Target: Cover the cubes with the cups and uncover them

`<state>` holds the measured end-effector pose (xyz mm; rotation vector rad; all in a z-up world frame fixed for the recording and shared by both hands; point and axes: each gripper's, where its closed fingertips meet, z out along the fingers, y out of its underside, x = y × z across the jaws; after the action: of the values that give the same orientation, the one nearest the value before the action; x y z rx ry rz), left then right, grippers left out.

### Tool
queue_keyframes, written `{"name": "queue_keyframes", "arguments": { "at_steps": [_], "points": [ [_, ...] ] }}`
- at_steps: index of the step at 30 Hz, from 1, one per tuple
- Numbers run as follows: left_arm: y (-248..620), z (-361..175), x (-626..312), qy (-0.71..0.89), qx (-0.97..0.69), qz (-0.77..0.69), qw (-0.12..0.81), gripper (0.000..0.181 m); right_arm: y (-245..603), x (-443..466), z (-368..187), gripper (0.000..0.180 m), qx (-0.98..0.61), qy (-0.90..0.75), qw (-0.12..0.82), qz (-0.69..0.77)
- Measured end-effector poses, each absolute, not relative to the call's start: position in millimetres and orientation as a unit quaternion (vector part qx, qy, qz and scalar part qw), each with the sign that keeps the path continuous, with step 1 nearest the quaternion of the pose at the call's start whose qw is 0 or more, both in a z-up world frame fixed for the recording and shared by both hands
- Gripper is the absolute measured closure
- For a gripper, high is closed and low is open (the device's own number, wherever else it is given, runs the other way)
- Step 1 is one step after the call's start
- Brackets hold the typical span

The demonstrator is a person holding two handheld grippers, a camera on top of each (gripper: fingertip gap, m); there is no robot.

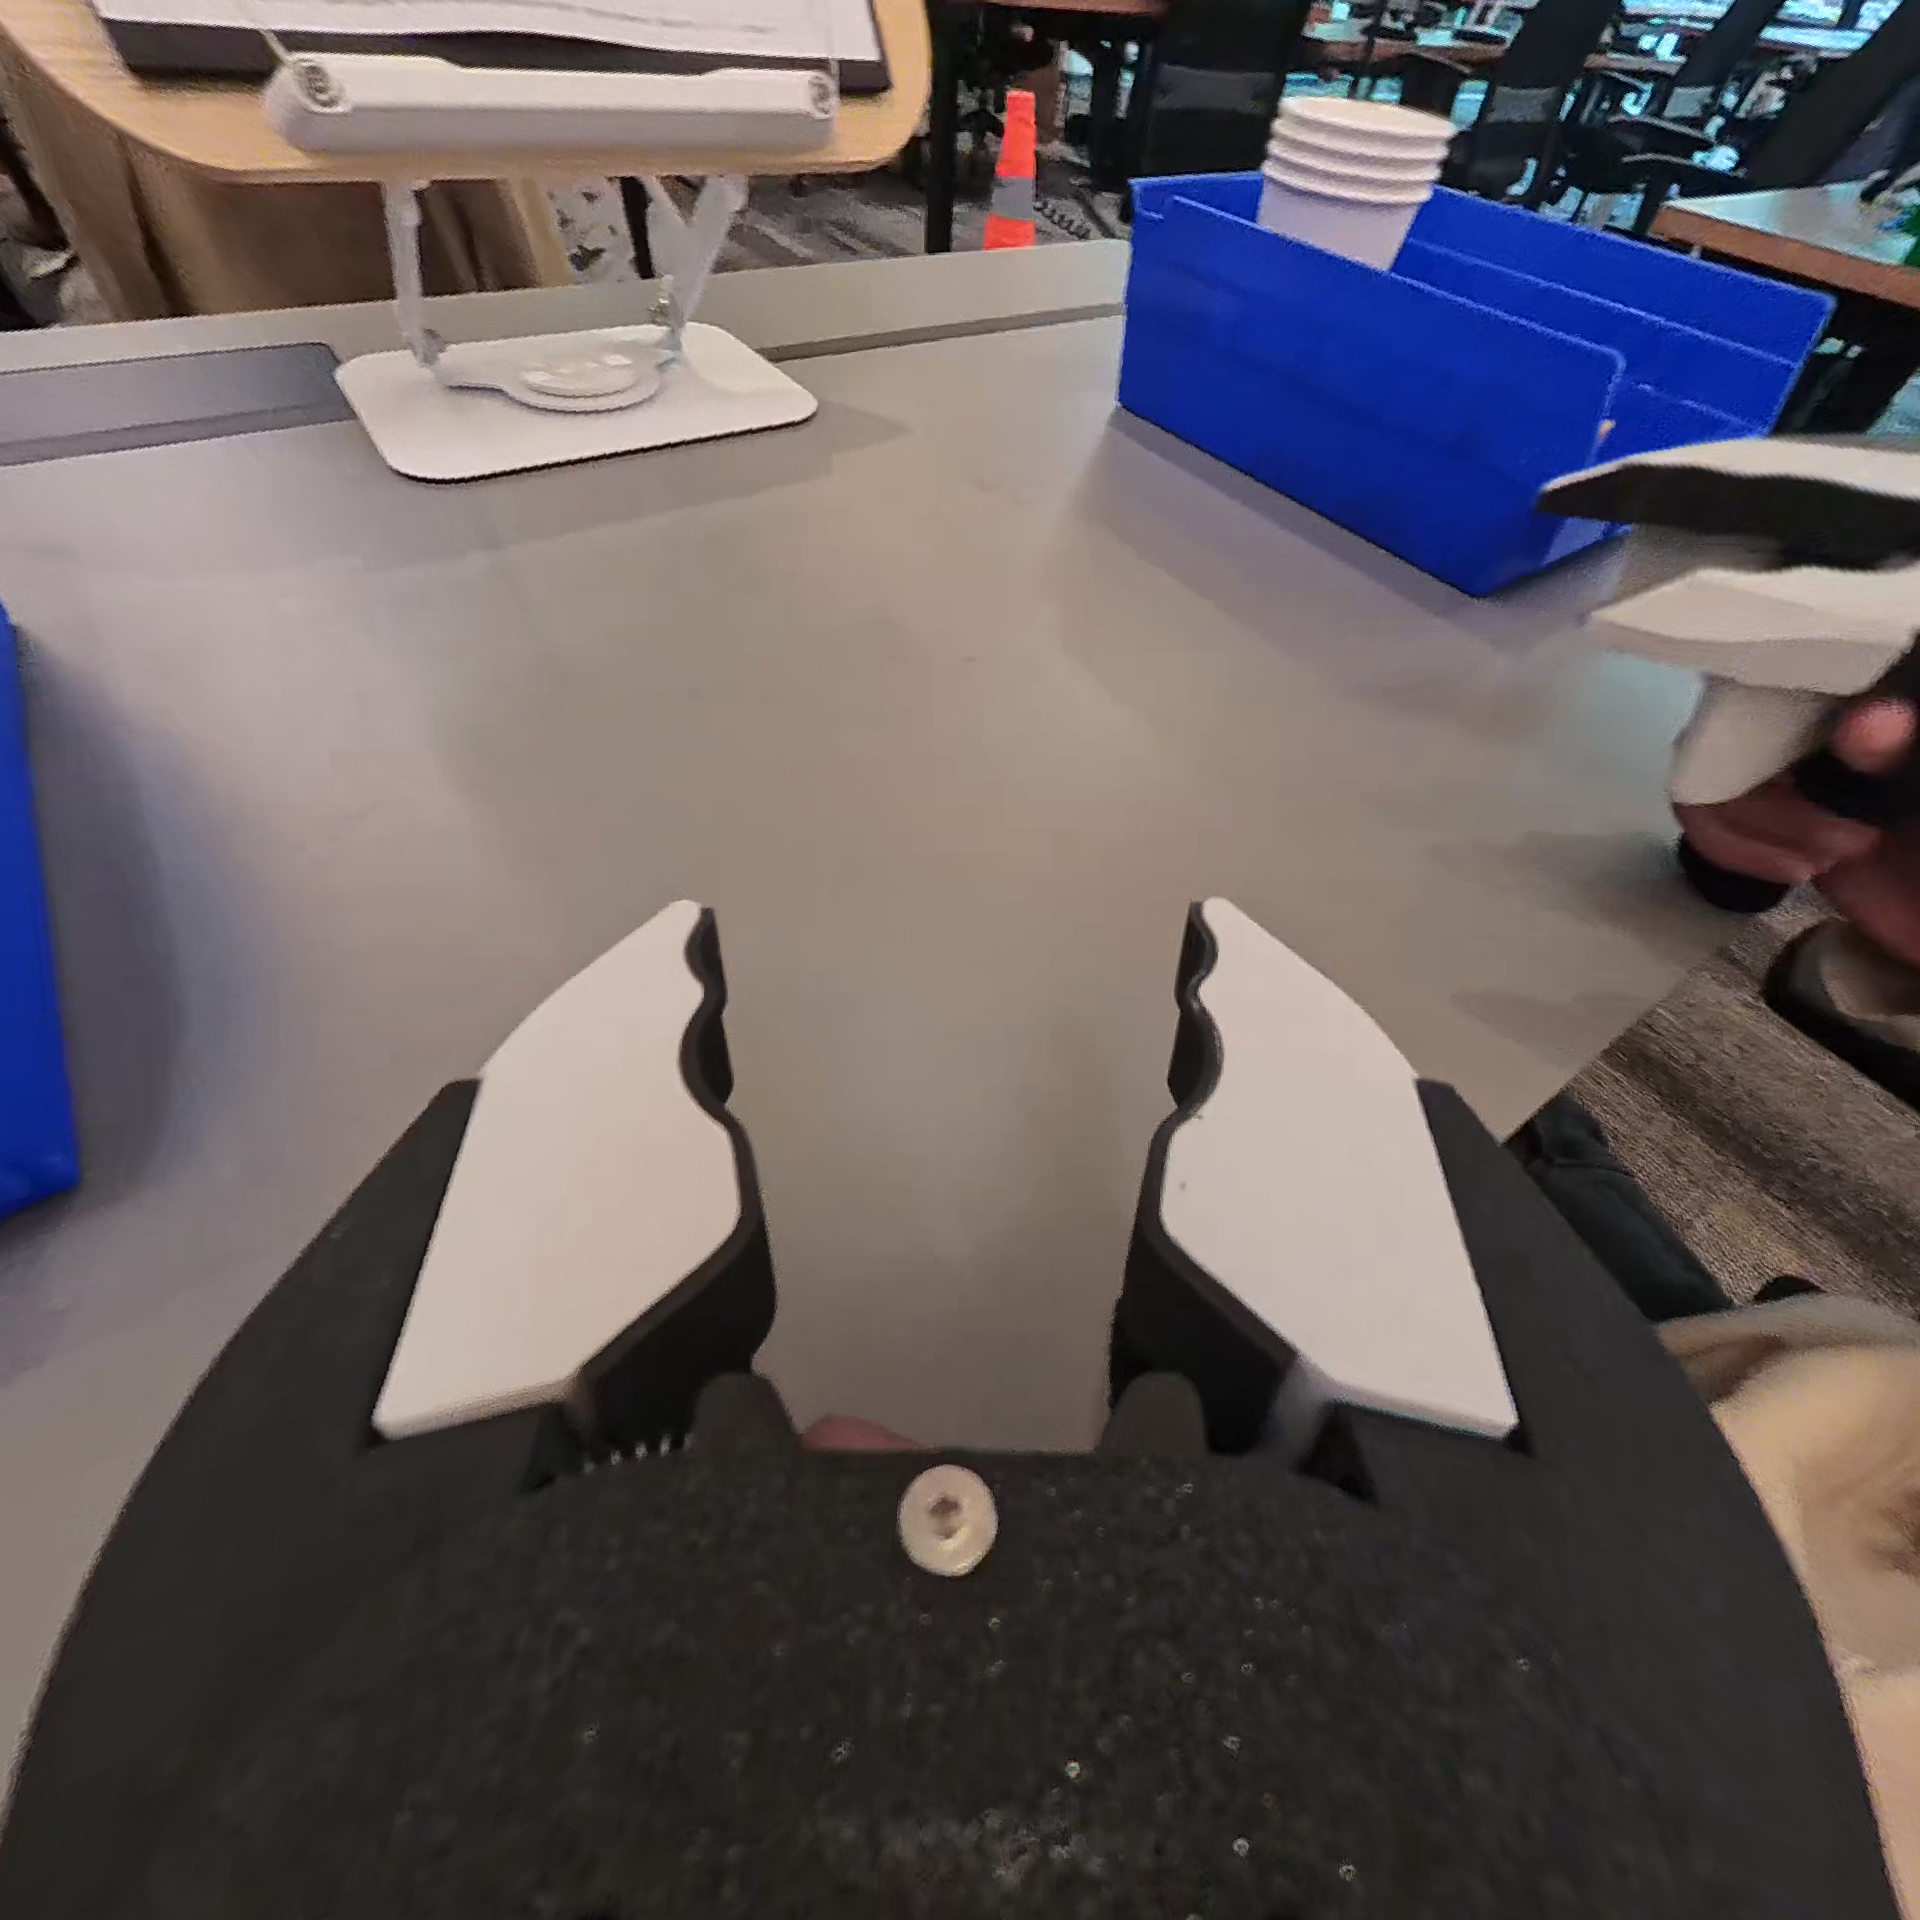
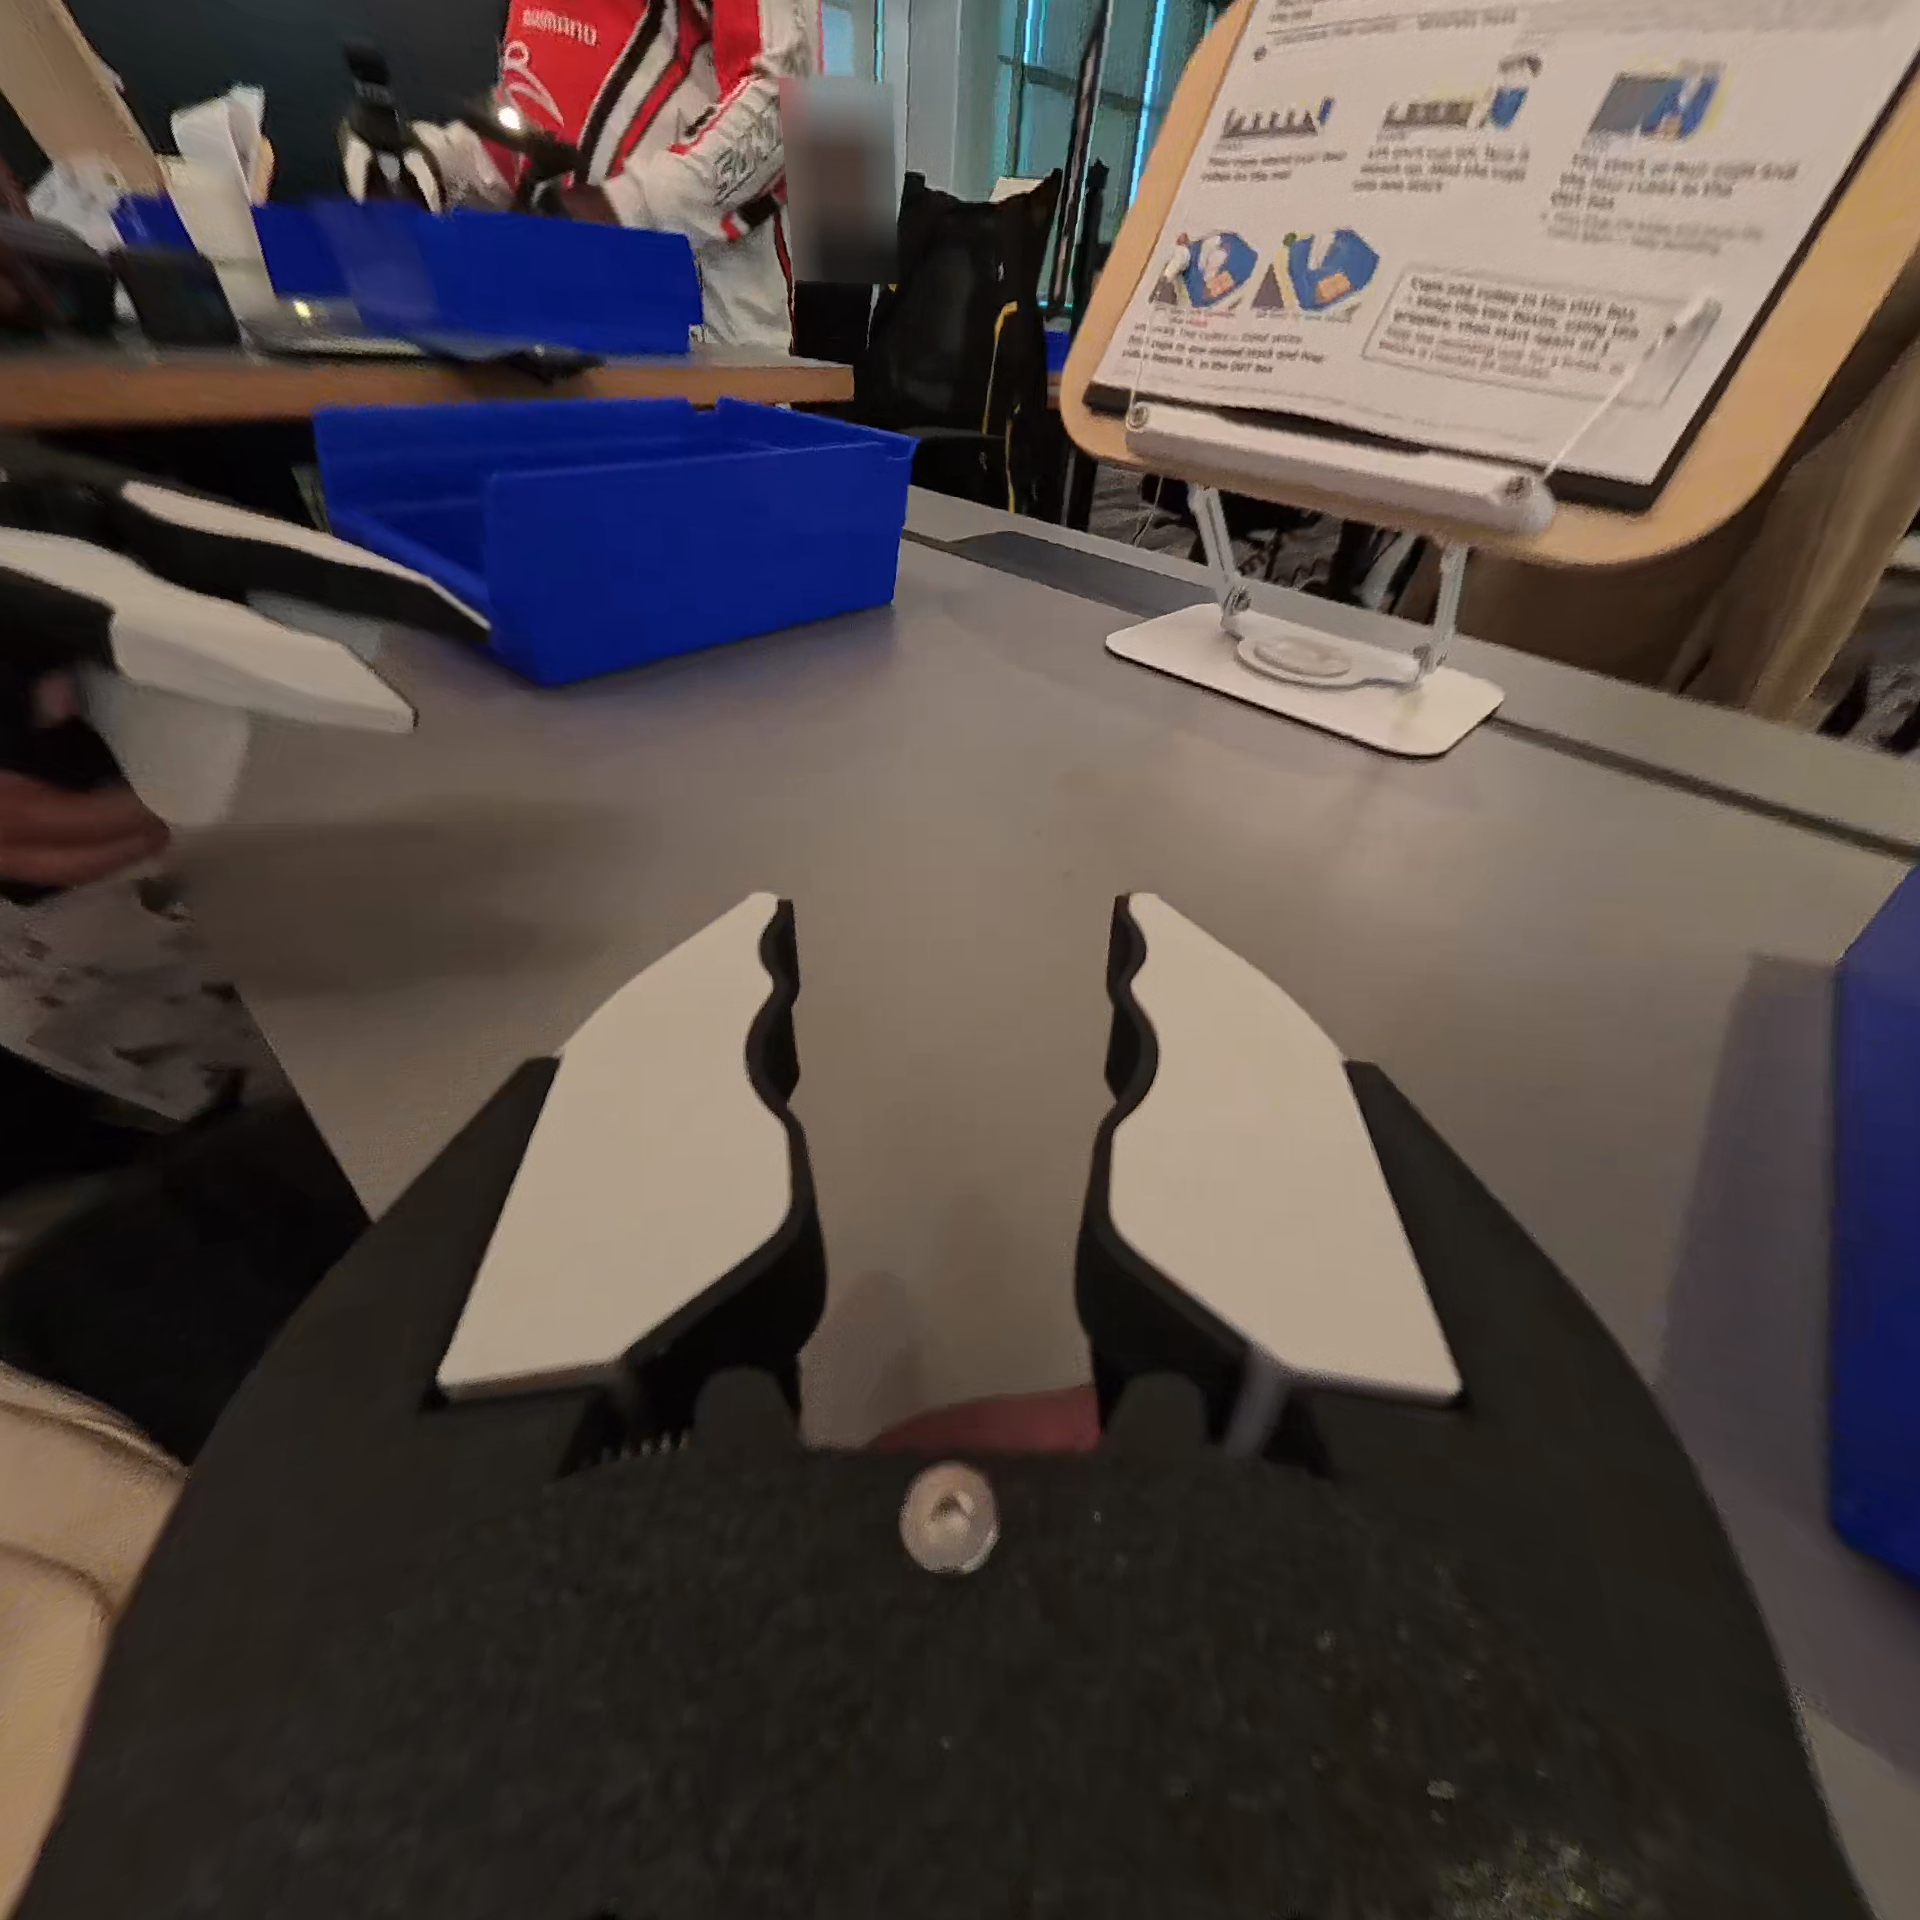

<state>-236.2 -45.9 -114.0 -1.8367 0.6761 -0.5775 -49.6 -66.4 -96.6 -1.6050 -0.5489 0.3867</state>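
Observation:
A stack of white cups [image 1: 1351,177] stands in a blue bin [image 1: 1351,395] at the far right of the grey table [image 1: 831,675]. No cubes show in either view. My left gripper [image 1: 951,914] is open and empty, low over the bare table. My right gripper [image 2: 951,904] is also open and empty over the table [image 2: 935,779]. The right gripper also shows in the left wrist view [image 1: 1621,499], held by a hand in front of the cup bin. The left gripper shows at the left of the right wrist view [image 2: 426,665], near a second blue bin [image 2: 644,540].
A white document stand [image 1: 571,395] holding a printed sheet [image 2: 1455,260] stands at the table's back. Part of a blue bin sits at the left edge [image 1: 31,935], and the cup bin's wall shows at the right [image 2: 1881,1247]. An orange cone [image 1: 1013,177] and a person [image 2: 665,135] are beyond the table.

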Motion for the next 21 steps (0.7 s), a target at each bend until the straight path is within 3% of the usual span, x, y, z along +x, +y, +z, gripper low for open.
{"name": "queue_keyframes", "arguments": {
  "at_steps": [1, 14, 21],
  "points": [
    [-42.8, -116.0, -239.7, 0.276, -0.770, -0.237, 0.525, 0.099, -67.1, -51.3, -97.1, 0.123, -0.704, -0.247, 0.647, 0.156],
    [-34.5, -124.3, -246.9, 0.257, -0.785, -0.230, 0.515, 0.111, -69.6, -48.9, -101.5, 0.122, -0.726, -0.232, 0.628, 0.158],
    [-43.5, -116.5, -239.9, 0.271, -0.778, -0.236, 0.516, 0.114, -35.1, 114.4, -111.3, 0.115, -0.804, 0.018, 0.594, -0.029]
  ]
}}
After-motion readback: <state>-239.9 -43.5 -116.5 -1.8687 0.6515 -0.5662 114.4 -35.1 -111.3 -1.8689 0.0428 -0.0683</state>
